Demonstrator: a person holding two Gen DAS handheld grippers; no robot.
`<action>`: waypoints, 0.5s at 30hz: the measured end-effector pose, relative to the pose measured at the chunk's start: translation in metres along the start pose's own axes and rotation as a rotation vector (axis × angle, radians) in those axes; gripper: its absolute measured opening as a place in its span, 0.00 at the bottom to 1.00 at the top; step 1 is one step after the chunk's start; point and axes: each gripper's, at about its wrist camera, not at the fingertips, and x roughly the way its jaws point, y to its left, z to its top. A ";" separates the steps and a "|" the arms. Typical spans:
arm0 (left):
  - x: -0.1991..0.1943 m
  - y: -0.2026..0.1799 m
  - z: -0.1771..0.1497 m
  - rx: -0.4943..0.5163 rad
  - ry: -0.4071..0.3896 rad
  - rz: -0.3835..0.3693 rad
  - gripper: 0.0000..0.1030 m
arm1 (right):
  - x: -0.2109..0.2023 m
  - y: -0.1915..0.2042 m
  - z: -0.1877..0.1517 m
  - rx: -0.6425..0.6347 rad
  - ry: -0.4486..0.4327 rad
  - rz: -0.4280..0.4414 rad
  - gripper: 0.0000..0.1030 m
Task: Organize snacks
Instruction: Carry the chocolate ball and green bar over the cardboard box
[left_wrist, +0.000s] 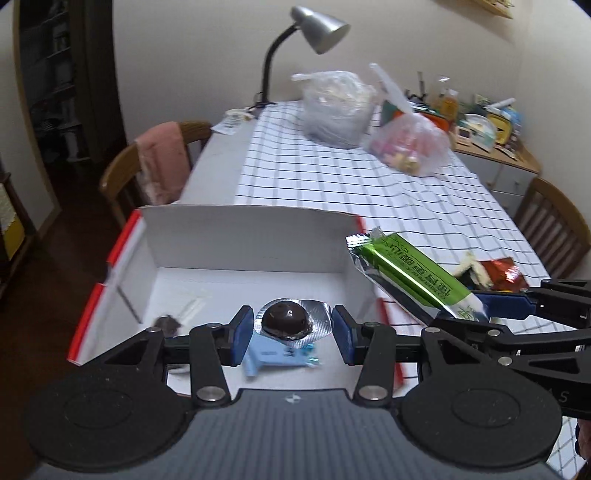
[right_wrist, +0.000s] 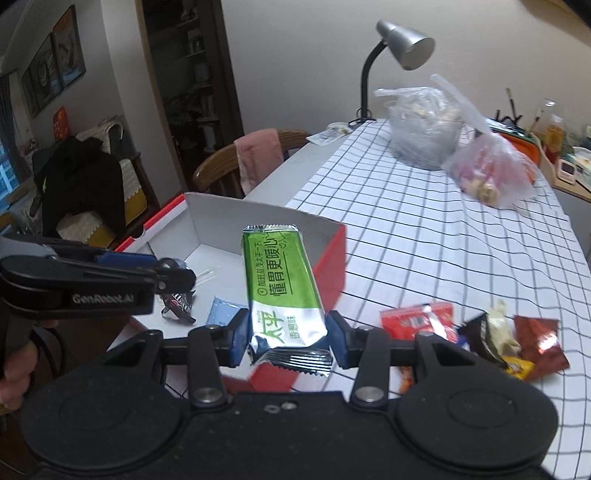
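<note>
My left gripper (left_wrist: 291, 334) hangs over the open white box (left_wrist: 243, 236) with red outer walls and is shut on a dark chocolate dome in a foil blister (left_wrist: 286, 319). A pale blue packet (left_wrist: 273, 356) and a dark wrapped sweet (left_wrist: 168, 325) lie on the box floor. My right gripper (right_wrist: 286, 334) is shut on a green and white snack bar (right_wrist: 282, 284), held tilted at the box's right wall (right_wrist: 332, 258). The bar (left_wrist: 413, 277) also shows in the left wrist view. The left gripper (right_wrist: 177, 273) shows in the right wrist view.
Loose snacks lie on the checked tablecloth right of the box: a red packet (right_wrist: 421, 319), a dark packet (right_wrist: 487, 334), a red-brown packet (right_wrist: 539, 338). Two plastic bags (left_wrist: 338, 107) (left_wrist: 412, 138) and a desk lamp (left_wrist: 317, 27) stand at the far end. Wooden chairs (left_wrist: 147, 166) flank the table.
</note>
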 end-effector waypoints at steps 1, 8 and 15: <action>0.002 0.006 0.001 -0.004 0.003 0.010 0.44 | 0.006 0.003 0.002 -0.006 0.007 0.000 0.41; 0.023 0.045 0.007 -0.023 0.050 0.062 0.44 | 0.047 0.031 0.012 -0.096 0.073 0.001 0.41; 0.051 0.075 0.010 -0.034 0.119 0.089 0.44 | 0.089 0.052 0.017 -0.170 0.153 -0.006 0.41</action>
